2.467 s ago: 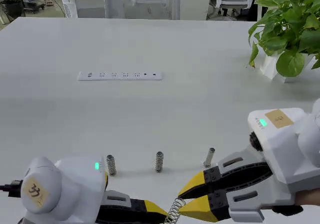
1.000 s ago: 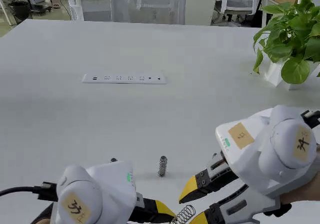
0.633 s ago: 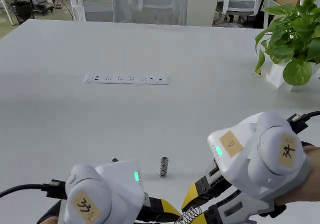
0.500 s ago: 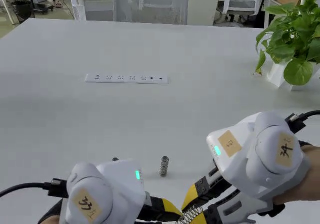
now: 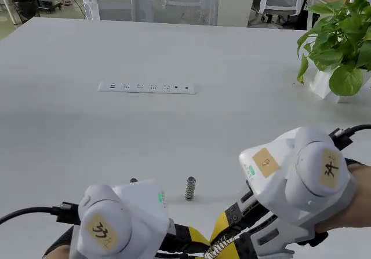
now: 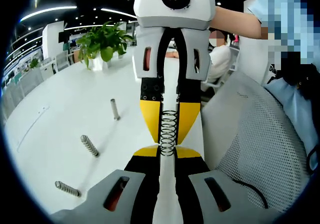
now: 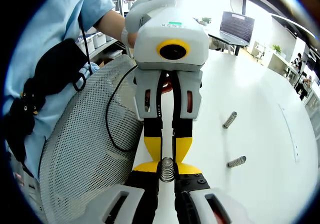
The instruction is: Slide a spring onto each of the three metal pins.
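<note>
A loose spring (image 5: 215, 248) (image 6: 168, 128) (image 7: 167, 170) hangs over the table's near edge, stretched between the two gripper tips. My left gripper (image 6: 168, 152) (image 5: 196, 240) is shut on one end of it. Facing it tip to tip, my right gripper (image 7: 167, 173) (image 5: 225, 237) is shut on the other end. Three upright pins stand on the white table (image 5: 174, 131). The bare pin (image 6: 115, 108) is the far one in the left gripper view. The middle pin (image 5: 190, 188) (image 6: 90, 145) wears a spring, and so does the third pin (image 6: 66, 188).
A white power strip (image 5: 145, 87) lies mid-table. A potted plant (image 5: 339, 44) stands at the far right. Chairs (image 5: 174, 5) line the far edge. A mesh chair (image 7: 85, 149) and the person's body sit close behind the near edge.
The right gripper has rolled and risen, so its body now hides the bare pin in the head view. The spring stays between the two tips, and the left gripper has come up slightly.
</note>
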{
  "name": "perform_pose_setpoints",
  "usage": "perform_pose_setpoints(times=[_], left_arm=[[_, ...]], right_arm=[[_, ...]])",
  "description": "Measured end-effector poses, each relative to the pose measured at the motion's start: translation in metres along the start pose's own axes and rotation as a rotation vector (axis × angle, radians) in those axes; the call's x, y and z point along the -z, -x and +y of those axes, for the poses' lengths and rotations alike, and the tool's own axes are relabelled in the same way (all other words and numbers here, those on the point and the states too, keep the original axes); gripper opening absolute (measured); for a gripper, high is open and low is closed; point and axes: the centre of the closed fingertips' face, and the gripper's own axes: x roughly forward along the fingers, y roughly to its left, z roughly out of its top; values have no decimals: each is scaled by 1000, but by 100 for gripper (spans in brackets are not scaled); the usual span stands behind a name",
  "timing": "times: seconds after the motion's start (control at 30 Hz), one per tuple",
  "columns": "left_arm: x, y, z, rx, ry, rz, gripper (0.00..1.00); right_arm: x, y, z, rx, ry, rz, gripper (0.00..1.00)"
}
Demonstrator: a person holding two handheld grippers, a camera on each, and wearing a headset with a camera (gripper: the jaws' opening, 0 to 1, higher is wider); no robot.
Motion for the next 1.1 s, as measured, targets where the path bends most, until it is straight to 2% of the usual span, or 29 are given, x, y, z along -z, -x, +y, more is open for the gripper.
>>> perform_pose_setpoints(times=[0.37,0.53,0.7,0.77,0.87,0.97,1.1], left_arm=[[0,-2,-2,1,8,-7,7],[0,0,1,-14,25,-25,10],[5,4,10,-68,32,-46,31],[8,7,16,-97,49,-52,35],[12,14,26,-157,63,-69,48],[17,21,36,-215,90,-80,64],[26,33,48,-273,146,-92,73]], right_arm=[[2,0,1,-7,1,13,7],[2,1,0,-3,8,16,7],[2,1,-2,1,11,17,7],[2,2,-4,5,13,16,7],[4,3,-6,11,11,21,7],[7,3,-6,10,6,24,7],[9,5,-8,9,2,25,7]])
